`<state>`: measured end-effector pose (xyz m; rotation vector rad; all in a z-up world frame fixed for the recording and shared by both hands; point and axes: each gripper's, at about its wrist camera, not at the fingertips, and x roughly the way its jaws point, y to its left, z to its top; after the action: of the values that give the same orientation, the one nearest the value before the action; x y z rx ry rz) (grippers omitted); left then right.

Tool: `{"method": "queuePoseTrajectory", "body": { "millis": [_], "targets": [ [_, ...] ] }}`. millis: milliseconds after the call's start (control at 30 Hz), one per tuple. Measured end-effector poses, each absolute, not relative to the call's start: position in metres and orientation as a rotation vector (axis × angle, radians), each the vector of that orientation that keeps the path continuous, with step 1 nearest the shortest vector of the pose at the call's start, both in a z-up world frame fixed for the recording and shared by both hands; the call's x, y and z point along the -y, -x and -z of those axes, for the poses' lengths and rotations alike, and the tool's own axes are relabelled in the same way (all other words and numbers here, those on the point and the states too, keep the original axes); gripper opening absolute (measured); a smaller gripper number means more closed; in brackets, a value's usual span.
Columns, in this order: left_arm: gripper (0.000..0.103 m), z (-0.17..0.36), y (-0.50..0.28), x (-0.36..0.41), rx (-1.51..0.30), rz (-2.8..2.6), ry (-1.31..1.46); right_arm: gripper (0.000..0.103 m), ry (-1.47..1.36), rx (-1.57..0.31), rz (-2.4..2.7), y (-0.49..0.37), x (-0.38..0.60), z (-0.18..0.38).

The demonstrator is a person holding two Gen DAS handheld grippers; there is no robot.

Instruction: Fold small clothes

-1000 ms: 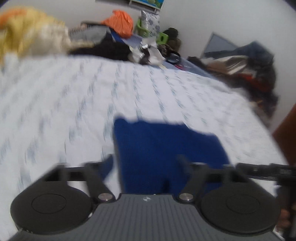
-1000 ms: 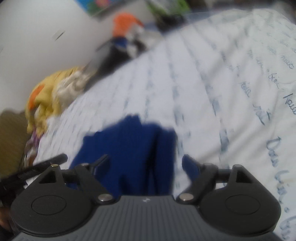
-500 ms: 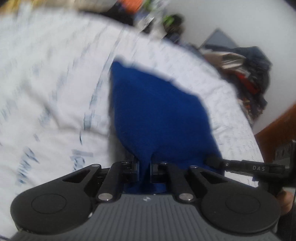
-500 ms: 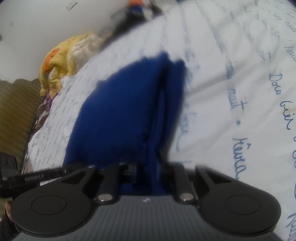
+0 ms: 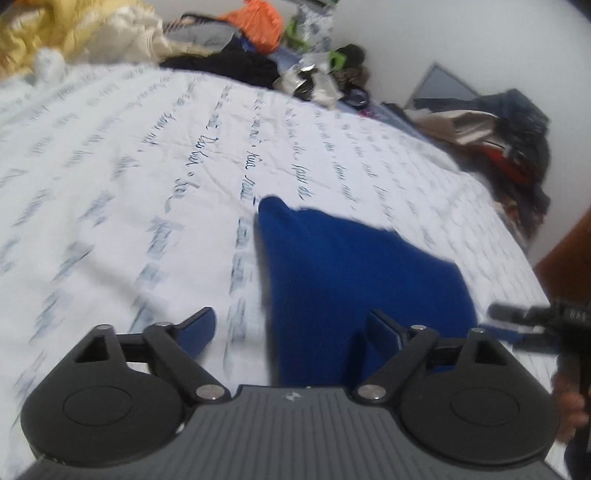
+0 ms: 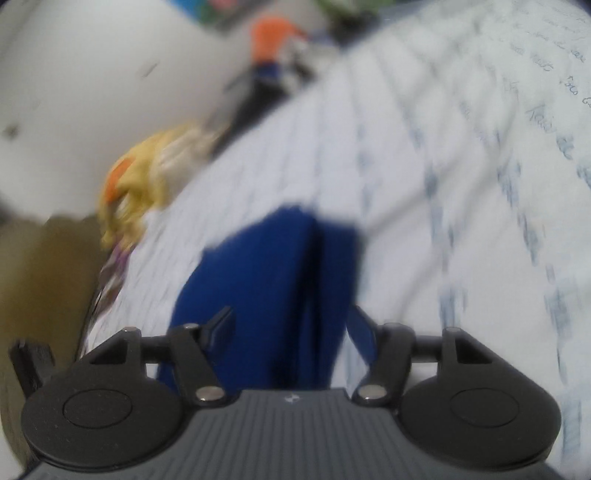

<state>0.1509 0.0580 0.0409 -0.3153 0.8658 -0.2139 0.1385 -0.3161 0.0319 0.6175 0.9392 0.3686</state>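
A small blue knitted garment [image 5: 354, 280] lies folded on the white bed sheet [image 5: 147, 166]. My left gripper [image 5: 291, 330] hovers over its near left edge, jaws opening, pads clear of the cloth. In the right wrist view the same blue garment [image 6: 273, 280] shows a lengthwise fold line. My right gripper [image 6: 291, 328] stands over its near end, jaws opening with the cloth lying between them, not pinched. The right gripper's black body [image 5: 546, 321] shows at the left wrist view's right edge, with a hand below it.
Heaps of clothes line the bed's far side: a yellow pile [image 5: 66, 33], an orange item [image 5: 258, 22], dark clothes [image 5: 236, 64]. More clothing [image 5: 517, 147] is heaped at the right by the wall. A wooden edge [image 5: 569, 251] stands at the far right.
Half a second ago both grippers were shut on the blue garment's near edge. Both have now let go and spread their jaws. The garment lies flat on the sheet.
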Motion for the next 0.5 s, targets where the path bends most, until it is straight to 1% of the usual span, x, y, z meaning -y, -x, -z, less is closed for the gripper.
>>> {"method": "queuePoseTrajectory", "body": {
  "millis": [33, 67, 100, 133, 167, 200, 267, 300, 333, 367, 400, 433, 467, 500],
  "targets": [
    [0.081, -0.036, -0.168, -0.054, -0.893, 0.21, 0.318, 0.067, -0.623, -0.976, -0.349, -0.156, 0.311, -0.026],
    [0.072, -0.031, -0.184, -0.049, -0.906, 0.218, 0.318, 0.067, -0.631, -1.008, -0.351, -0.171, 0.305, -0.021],
    [0.038, -0.03, -0.193, -0.042, -0.881, 0.212, 0.285, 0.065, -0.645, -0.996, -0.377, -0.181, 0.3, -0.018],
    [0.016, -0.031, -0.199, -0.031, -0.863, 0.217, 0.223, 0.059, -0.65, -0.992, -0.386, -0.189, 0.294, -0.016],
    [0.015, -0.036, -0.195, -0.02, -0.822, 0.216, 0.155, 0.02, -0.616, -0.984, -0.398, -0.192, 0.285, -0.017],
    [0.015, -0.045, -0.18, -0.006, -0.719, 0.207, 0.039, 0.014, -0.521, -0.94, -0.41, -0.189, 0.274, -0.025],
    [0.014, -0.056, -0.131, 0.017, -0.471, 0.239, -0.187, 0.014, -0.192, -0.713, -0.451, -0.146, 0.246, -0.056],
    [0.015, -0.053, -0.113, 0.027, -0.393, 0.235, -0.3, 0.014, -0.005, -0.586, -0.473, -0.117, 0.233, -0.063],
    [0.015, -0.045, -0.107, 0.034, -0.371, 0.217, -0.393, 0.014, 0.135, -0.489, -0.481, -0.097, 0.224, -0.062],
    [0.019, -0.033, -0.113, 0.037, -0.408, 0.196, -0.448, 0.015, 0.214, -0.467, -0.467, -0.092, 0.219, -0.054],
    [0.023, -0.023, -0.126, 0.035, -0.473, 0.172, -0.454, 0.019, 0.229, -0.515, -0.444, -0.1, 0.219, -0.042],
    [0.025, -0.018, -0.137, 0.029, -0.535, 0.149, -0.415, 0.021, 0.196, -0.594, -0.429, -0.113, 0.223, -0.033],
    [0.029, -0.022, -0.14, 0.021, -0.556, 0.141, -0.353, 0.025, 0.139, -0.654, -0.415, -0.125, 0.229, -0.031],
    [0.036, -0.031, -0.136, 0.015, -0.545, 0.127, -0.297, 0.026, 0.056, -0.665, -0.398, -0.129, 0.239, -0.037]
  ]
}}
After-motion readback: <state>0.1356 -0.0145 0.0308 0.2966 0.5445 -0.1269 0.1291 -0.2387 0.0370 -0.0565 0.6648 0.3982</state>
